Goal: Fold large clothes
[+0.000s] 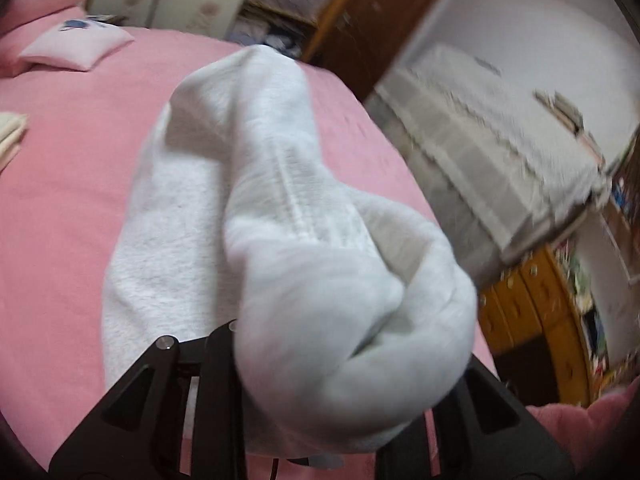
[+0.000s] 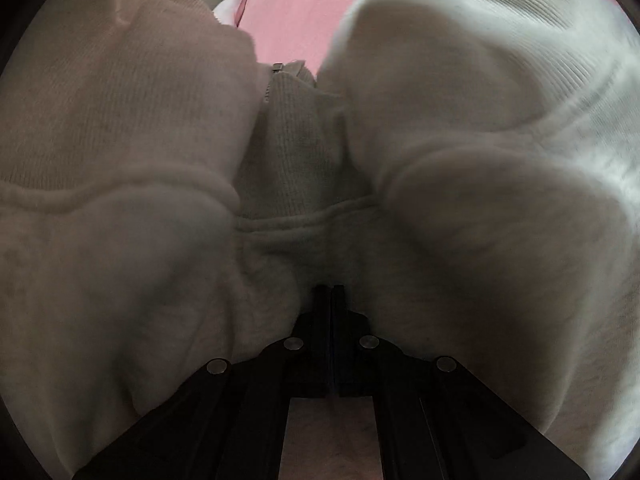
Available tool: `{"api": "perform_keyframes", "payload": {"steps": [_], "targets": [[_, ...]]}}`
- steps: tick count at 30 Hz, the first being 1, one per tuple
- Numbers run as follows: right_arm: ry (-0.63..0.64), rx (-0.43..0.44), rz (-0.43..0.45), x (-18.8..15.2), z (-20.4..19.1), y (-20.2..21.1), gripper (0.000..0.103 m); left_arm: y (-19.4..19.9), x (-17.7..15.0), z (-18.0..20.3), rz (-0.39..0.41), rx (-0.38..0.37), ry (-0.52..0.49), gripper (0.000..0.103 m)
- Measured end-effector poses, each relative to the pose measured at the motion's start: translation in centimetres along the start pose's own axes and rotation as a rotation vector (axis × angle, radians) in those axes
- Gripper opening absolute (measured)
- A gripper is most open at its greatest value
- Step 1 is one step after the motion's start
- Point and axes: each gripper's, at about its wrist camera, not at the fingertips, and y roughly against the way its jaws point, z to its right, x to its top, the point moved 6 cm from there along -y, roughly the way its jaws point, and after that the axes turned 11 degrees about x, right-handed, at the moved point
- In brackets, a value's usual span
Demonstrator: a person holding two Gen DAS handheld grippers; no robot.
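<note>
the left gripper [image 1: 320,400] was matte black, its angular finger arms cut through with triangular openings and pinned by a round silver screw. the right gripper [image 2: 333,292] was black too, with four round silver screw heads across its linkage and slotted arms.

Your left wrist view is bright and evenly lit, with the pink bedspread [image 1: 72,184] clear and free of glare. The right half smears with motion blur: the white cabinet [image 1: 492,160] and the wooden door [image 1: 372,24] streak diagonally. The white garment [image 1: 280,216] close to the lens is soft and out of focus. Your right wrist view is dim, since the garment [image 2: 480,160] crowds the lens and shades itself; only its upper right catches light. Both views bend at the edges and end in dark round corners.
</note>
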Motion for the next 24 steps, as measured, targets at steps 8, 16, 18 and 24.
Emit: {"api": "perform_keyframes", "payload": {"steps": [8,16,18,24], "targets": [[-0.104,0.011,-0.062,2.0,0.5,4.5,0.0,-0.2,-0.6,3.7,-0.022,0.164,-0.228,0.02],[-0.084,-0.044,0.16,4.4,0.0,20.0,0.01,-2.0,-2.8,6.4,-0.06,0.311,-0.389,0.028],[-0.083,-0.054,0.213,4.7,-0.8,23.3,0.035,-4.6,-4.2,5.5,-0.077,0.335,-0.432,0.031],[-0.046,-0.016,0.157,3.1,-5.2,23.5,0.066,-9.3,-10.0,6.7,-0.082,0.449,-0.682,0.035]]}}
